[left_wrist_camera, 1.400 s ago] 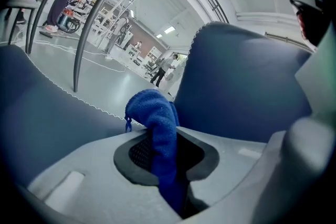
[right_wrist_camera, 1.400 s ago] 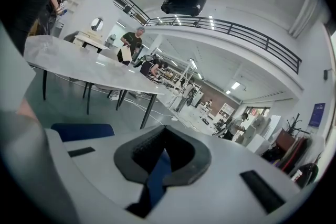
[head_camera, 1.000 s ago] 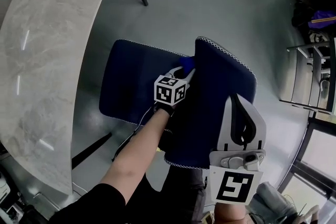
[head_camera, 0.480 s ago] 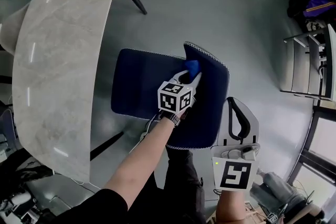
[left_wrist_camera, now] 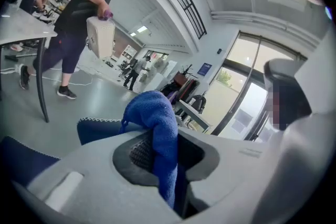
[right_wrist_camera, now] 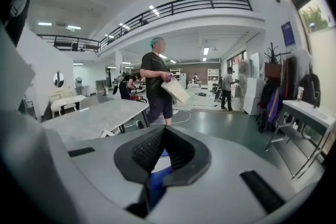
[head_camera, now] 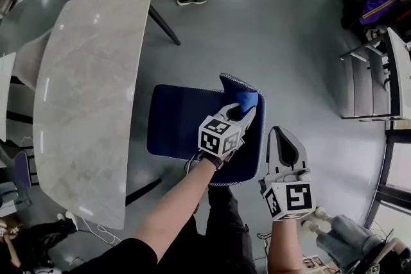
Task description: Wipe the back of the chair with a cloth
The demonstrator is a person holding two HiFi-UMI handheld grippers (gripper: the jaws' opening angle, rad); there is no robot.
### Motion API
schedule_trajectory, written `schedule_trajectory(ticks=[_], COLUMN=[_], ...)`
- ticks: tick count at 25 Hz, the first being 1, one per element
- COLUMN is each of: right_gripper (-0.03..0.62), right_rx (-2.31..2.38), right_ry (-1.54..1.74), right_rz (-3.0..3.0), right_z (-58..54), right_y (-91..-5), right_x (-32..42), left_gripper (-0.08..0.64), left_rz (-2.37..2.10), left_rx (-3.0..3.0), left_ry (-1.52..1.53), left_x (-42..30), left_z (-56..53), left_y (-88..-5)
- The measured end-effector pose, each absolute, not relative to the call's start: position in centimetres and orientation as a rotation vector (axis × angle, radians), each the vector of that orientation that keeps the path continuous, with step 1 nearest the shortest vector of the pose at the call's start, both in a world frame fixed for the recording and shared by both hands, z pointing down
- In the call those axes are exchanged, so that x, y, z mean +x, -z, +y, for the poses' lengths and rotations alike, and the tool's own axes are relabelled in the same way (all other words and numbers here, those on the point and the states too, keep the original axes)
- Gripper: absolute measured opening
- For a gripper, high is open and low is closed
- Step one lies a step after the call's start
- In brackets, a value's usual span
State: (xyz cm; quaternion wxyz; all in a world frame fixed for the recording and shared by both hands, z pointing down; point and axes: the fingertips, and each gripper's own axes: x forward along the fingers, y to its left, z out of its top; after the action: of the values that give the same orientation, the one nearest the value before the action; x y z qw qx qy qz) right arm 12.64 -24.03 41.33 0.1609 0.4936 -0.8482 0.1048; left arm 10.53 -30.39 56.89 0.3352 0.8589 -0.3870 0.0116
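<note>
- Marble tabletop [head_camera: 83, 93] at far left, no part in the work; chair standing just clear of its edge, probably so that the backrest can be reached from behind.
- Navy chair [head_camera: 180, 119] next, seat toward the tabletop and backrest [head_camera: 252, 154] toward the person; dark blue upholstery with pale stitching along the rim; seen steeply from above, so little of the rear face shows.
- Left claw [head_camera: 244, 111] closed on the blue cloth [head_camera: 248, 99], pinched between both pads, a bunch standing past the tips and a tail hanging below; set at the top far corner of the backrest with the cloth touching the rim; likely held high there so that a stroke can run down or along the back; wiping judged under way, much of the surface left.
- Cloth itself brighter than the chair, soft and nubbly, thick enough to fill the gap between the pads.
- Right claw [head_camera: 277, 133] with jaws together on nothing; a sliver of blue behind the tips, probably the chair beyond; held just beside the backrest, off it and over the floor, seemingly parked out of the way.
</note>
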Motion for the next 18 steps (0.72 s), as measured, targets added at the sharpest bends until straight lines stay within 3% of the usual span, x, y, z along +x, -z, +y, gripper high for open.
schedule_trajectory(ticks=[7, 18], right_gripper=[0.014, 0.014], right_rx=[1.514, 1.532], right_ry=[-0.379, -0.355], right_rz=[-2.462, -2.619], right_z=[-22.2, -15.6], right_y=[-38.3, -29.7], right_x=[14.2, 10.2], left_gripper=[0.064, 0.064], left_rz=[-0.937, -0.988], left_rx=[2.425, 2.612], left_ry=[-0.013, 0.03], left_x=[10.8, 5.2], left_z=[-26.5, -15.4], left_y=[-46.8, -31.5])
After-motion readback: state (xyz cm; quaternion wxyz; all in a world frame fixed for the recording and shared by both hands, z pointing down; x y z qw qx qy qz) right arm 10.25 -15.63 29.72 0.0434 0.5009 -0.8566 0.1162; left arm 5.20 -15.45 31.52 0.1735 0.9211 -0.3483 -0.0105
